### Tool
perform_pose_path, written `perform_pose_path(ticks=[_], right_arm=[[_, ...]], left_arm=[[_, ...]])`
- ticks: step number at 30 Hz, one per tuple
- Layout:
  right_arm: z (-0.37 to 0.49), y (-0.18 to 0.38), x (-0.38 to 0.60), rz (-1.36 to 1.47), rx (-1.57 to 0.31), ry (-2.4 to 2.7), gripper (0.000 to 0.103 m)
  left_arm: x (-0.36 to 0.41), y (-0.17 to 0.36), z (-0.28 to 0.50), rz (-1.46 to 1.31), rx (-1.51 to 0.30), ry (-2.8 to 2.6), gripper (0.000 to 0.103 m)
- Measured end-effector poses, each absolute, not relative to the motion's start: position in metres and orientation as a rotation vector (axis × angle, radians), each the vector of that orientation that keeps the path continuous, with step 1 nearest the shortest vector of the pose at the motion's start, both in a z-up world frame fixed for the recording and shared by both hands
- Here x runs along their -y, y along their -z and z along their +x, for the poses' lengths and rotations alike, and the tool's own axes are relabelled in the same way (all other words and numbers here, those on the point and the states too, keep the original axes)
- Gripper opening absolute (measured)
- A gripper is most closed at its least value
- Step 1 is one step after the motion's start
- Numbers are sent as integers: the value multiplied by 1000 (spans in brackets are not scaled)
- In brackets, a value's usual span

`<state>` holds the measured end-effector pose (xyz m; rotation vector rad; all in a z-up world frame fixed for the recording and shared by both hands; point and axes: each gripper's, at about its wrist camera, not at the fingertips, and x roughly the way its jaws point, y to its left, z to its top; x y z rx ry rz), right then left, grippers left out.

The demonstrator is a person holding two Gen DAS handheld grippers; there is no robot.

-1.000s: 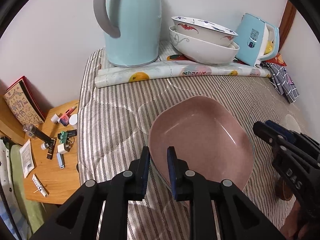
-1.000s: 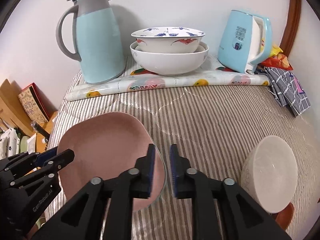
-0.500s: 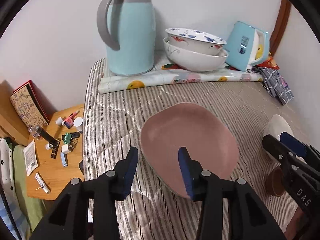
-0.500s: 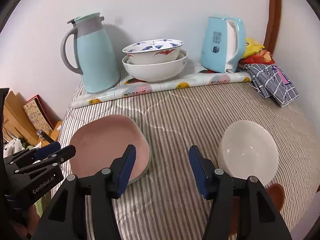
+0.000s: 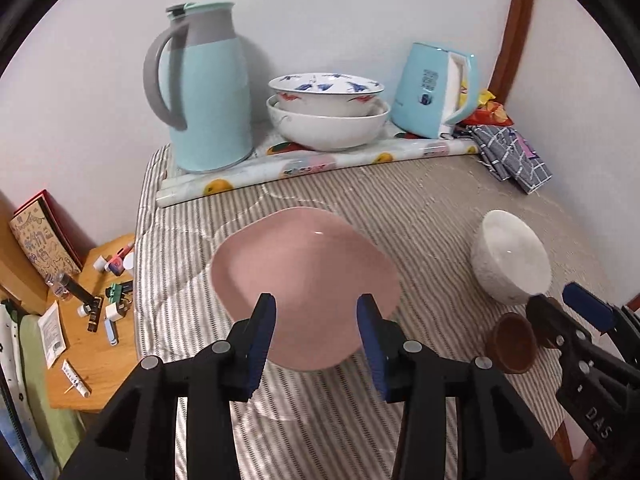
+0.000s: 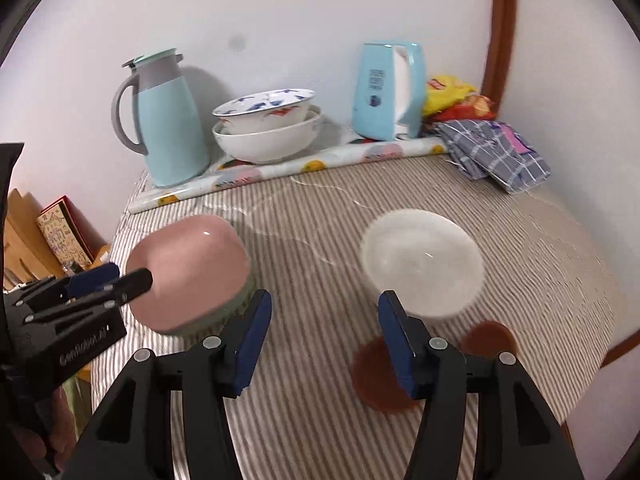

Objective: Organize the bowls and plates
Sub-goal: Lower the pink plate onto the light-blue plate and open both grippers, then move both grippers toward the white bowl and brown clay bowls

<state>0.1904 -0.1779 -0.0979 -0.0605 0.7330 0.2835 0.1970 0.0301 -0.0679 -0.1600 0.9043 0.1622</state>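
Observation:
A pink square plate lies on the striped table cover, atop a greenish dish whose rim shows in the right wrist view. My left gripper is open and empty just in front of it. A white bowl sits to the right, also in the left wrist view. My right gripper is open and empty, between plate and bowl. Two small brown dishes lie near the front edge. Two stacked patterned bowls stand at the back.
A light blue thermos jug and a blue kettle stand at the back by the wall on a rolled fruit-print mat. Folded checked cloths lie back right. A cluttered wooden side table is at left.
Both grippers opened, let go of the pink plate and pulled back. The plate now rests on the table; the white bowl and brown dishes came into view.

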Motion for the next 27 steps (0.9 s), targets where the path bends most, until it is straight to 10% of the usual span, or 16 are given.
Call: perform_pose_path(ticks=[27], right_arm=[[172, 125, 309, 22, -748, -94, 55]], left_arm=[[78, 82, 194, -111, -919, 6, 40]])
